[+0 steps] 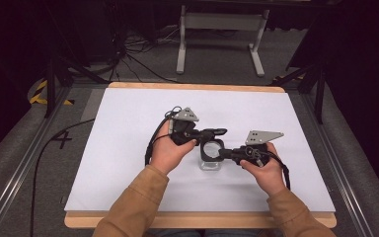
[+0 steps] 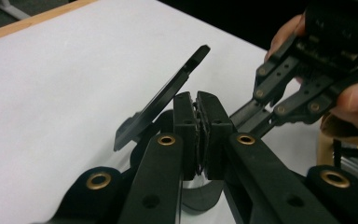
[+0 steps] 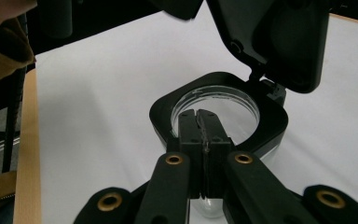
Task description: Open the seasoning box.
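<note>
Black hinged lid (image 2: 163, 100) raised, right claw (image 3: 201, 135) clenched on jar (image 3: 219, 109) rim — left claw (image 2: 200, 135) clenched, empty.

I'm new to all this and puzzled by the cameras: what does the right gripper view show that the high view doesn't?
Right gripper view: up close, the clear inside of the container and the right gripper, jaws shut, at its black rim. High view: the left hand, the right hand, brown sleeves, the whole table, floor cables. Both: the container with its lid raised.
</note>
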{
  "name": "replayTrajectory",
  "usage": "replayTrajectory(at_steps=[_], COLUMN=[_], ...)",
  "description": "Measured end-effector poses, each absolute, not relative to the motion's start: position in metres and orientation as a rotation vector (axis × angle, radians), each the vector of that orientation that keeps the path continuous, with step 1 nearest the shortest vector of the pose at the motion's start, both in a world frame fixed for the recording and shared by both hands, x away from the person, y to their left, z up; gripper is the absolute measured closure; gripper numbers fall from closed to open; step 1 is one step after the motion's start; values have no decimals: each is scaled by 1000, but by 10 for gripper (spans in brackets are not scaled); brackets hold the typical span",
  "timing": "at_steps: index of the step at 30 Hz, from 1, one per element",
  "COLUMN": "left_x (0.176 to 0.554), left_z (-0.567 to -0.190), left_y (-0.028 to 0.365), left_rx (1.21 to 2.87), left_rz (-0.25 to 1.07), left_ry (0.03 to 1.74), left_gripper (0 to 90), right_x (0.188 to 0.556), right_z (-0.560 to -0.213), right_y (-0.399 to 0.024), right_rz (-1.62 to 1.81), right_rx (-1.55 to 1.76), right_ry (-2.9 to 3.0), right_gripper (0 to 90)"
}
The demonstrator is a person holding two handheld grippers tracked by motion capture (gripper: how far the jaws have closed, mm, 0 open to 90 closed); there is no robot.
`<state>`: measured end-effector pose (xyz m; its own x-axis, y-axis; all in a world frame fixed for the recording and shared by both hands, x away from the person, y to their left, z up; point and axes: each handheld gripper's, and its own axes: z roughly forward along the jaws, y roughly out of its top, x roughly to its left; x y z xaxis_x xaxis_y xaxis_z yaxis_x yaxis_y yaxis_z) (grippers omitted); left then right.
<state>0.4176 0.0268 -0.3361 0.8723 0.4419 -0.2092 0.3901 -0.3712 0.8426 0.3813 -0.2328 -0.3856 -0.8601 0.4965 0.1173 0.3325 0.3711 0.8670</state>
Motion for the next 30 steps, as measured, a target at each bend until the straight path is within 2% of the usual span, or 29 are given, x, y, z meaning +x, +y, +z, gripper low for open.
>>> replayTrajectory(at_steps=[18, 30], left_x=[444, 454], left_z=[-332, -337], left_y=[19, 16], left_rx=[1975, 1979], left_rz=[133, 237], left_ry=[646, 635], left_gripper=[893, 894], right_x=[377, 375], right_z=[-388, -390], right_y=[-240, -239], right_rz=[1452, 1456], right_rx=[751, 748], right_ry=[2424, 2404], right_gripper=[900, 900])
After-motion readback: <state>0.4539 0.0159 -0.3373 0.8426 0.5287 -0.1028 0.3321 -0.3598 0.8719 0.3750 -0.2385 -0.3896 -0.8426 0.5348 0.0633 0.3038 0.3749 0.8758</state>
